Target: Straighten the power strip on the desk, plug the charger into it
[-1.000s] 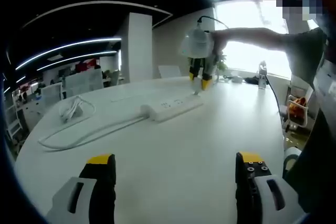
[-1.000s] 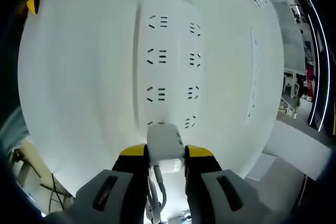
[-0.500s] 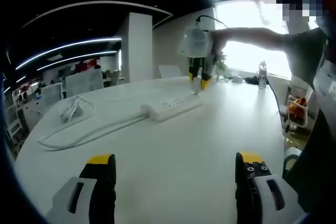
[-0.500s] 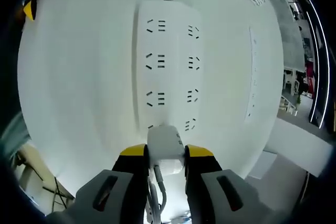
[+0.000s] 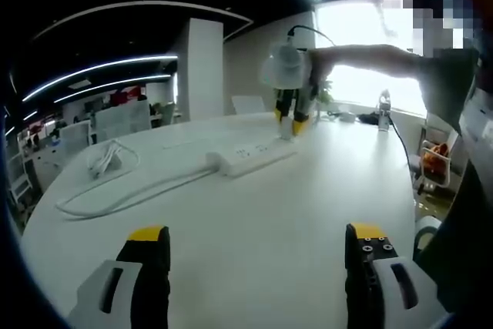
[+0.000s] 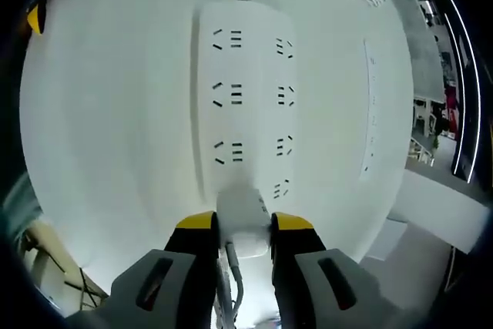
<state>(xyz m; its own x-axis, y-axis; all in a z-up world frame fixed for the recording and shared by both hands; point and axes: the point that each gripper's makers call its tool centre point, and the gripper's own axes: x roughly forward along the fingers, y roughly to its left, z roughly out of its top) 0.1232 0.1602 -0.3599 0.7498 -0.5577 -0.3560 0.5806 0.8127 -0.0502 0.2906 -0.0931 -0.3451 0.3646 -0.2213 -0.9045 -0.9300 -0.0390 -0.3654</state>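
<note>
Since the earlier frames the right gripper (image 6: 234, 225) has carried the white charger (image 6: 242, 217) lower, so that in the right gripper view its front end now covers more of the nearest left-hand socket on the power strip (image 6: 246, 75); in the left gripper view the same gripper (image 5: 288, 119) hangs just over the far end of the strip (image 5: 253, 156). Its jaws are clenched on the charger's sides, with the charger's cable trailing back between them. The left gripper (image 5: 258, 246) rests low over the bare desk (image 5: 254, 213), well apart from the strip, jaws spread wide and holding nothing. The strip looks already squared up, so what remains is probably the insertion: keep the charger upright and square to the strip, line its pins with the slots of that end socket, and press straight down; whether the pins have entered I cannot tell, since the charger body hides them. As the strip is light, it may slide or tip under a slanted push. Its own cable (image 5: 123, 196) curls away across the desk towards a loose white bundle of cord (image 5: 108, 159), clear of the work. Nothing blocks the socket.
</note>
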